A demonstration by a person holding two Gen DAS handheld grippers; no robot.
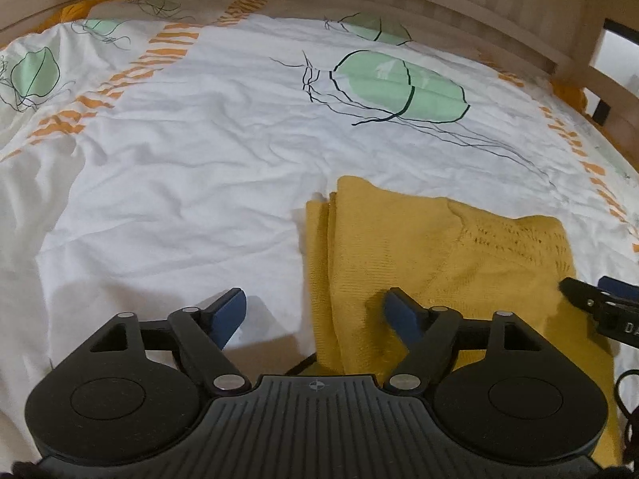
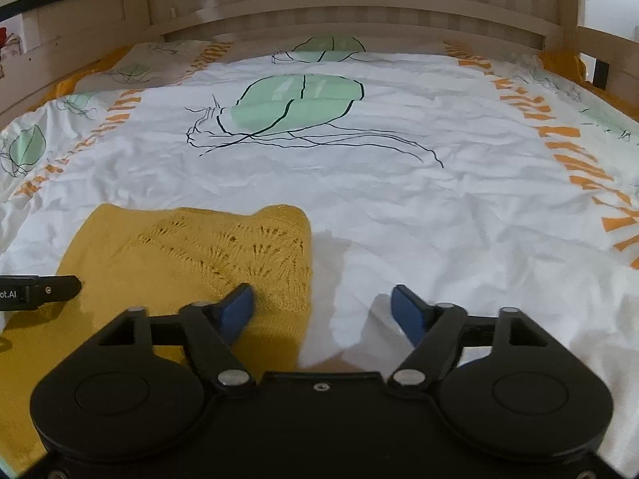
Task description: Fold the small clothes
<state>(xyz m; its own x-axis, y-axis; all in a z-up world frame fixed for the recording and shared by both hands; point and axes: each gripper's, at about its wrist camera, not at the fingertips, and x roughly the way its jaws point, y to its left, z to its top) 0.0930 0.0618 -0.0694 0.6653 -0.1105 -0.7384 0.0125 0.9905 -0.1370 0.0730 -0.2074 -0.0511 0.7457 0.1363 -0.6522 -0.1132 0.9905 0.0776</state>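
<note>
A folded mustard-yellow knitted garment lies flat on the bed. It also shows in the right wrist view. My left gripper is open and empty, straddling the garment's left edge, its right finger over the knit and its left finger over the bedsheet. My right gripper is open and empty, straddling the garment's right edge, its left finger over the knit. The right gripper's finger shows at the right of the left wrist view. The left gripper's finger shows at the left of the right wrist view.
The bed is covered by a white sheet printed with green shapes, black lines and orange stripes. A wooden bed frame runs along the far side and both corners. A pillow lies at the far left.
</note>
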